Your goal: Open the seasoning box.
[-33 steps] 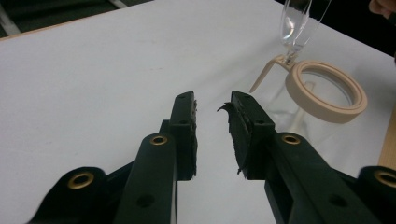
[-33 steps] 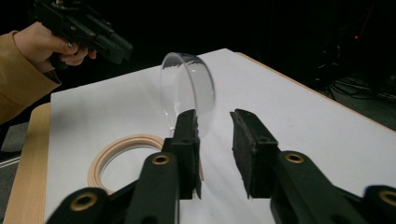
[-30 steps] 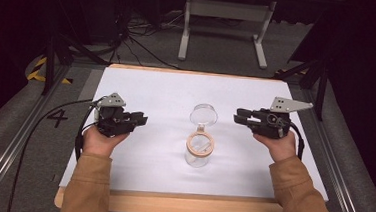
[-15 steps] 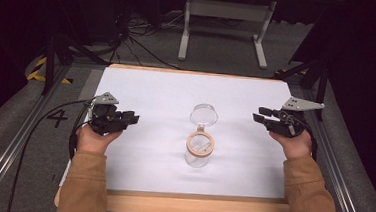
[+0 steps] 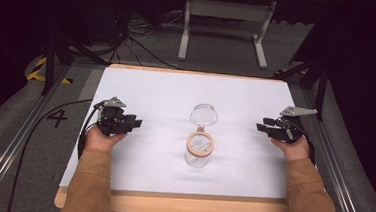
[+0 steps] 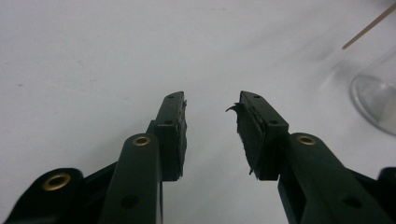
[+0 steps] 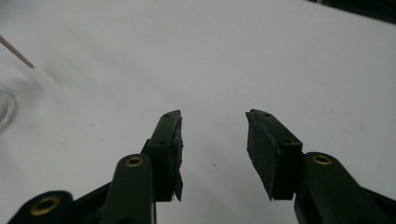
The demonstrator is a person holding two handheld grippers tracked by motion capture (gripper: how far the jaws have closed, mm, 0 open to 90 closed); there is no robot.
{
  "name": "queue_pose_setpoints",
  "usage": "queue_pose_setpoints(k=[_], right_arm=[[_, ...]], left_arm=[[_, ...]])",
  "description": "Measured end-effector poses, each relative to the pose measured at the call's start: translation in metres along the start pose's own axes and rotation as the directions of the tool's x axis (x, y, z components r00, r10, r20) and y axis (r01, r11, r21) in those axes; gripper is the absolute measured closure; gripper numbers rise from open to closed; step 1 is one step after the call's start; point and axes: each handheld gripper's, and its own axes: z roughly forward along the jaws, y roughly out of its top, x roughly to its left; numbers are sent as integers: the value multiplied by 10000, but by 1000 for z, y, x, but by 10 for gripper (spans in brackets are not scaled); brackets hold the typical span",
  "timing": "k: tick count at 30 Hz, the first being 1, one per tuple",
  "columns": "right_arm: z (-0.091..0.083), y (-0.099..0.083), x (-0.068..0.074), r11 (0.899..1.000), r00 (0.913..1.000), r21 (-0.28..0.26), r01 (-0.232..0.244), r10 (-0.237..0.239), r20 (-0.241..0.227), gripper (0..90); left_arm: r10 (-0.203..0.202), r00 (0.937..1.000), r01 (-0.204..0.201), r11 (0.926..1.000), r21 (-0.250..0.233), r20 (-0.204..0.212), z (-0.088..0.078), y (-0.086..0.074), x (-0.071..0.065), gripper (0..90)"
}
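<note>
While the white-covered wooden worktop (image 5: 135,182) is carrying a clear glass jar with a wooden rim (image 5: 199,149) at centre, lid (image 5: 204,114) just behind, left tongs (image 5: 133,124) and right tongs (image 5: 260,127) are hovering well apart from it, jaws spread, empty. Likely approaching squarely is helping.

Jar (image 5: 200,149) at desk (image 5: 167,92) centre; lid (image 5: 204,114) just behind it. Left tongs (image 5: 133,124) well left of jar, right tongs (image 5: 260,126) well right; jar between them.
</note>
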Motion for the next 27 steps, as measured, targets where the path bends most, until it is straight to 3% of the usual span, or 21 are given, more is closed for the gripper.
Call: queue_pose_setpoints(k=[2,6,12,21,27], right_arm=[[4,-4,-2,9998,9998,185,29,-32,175,538],[14,-10,-4,9971,9997,720,-234,231,62,532],[25,-17,-1,9946,10000,1040,-33,25,85,524],[28,-19,1,9928,9999,1192,94,-98,32,502],[25,-15,5,9956,9993,862,364,-359,-67,486]], left_arm=[[90,9999,-88,9997,216,-77,5,-1,-1,616],[308,9995,-304,9983,489,-89,16,-4,-1,601],[490,9988,-480,9929,1093,-70,27,-8,-3,579],[330,9994,-342,9933,1103,124,27,-7,-4,566],[230,9996,-240,9976,642,169,27,-6,-4,548]])
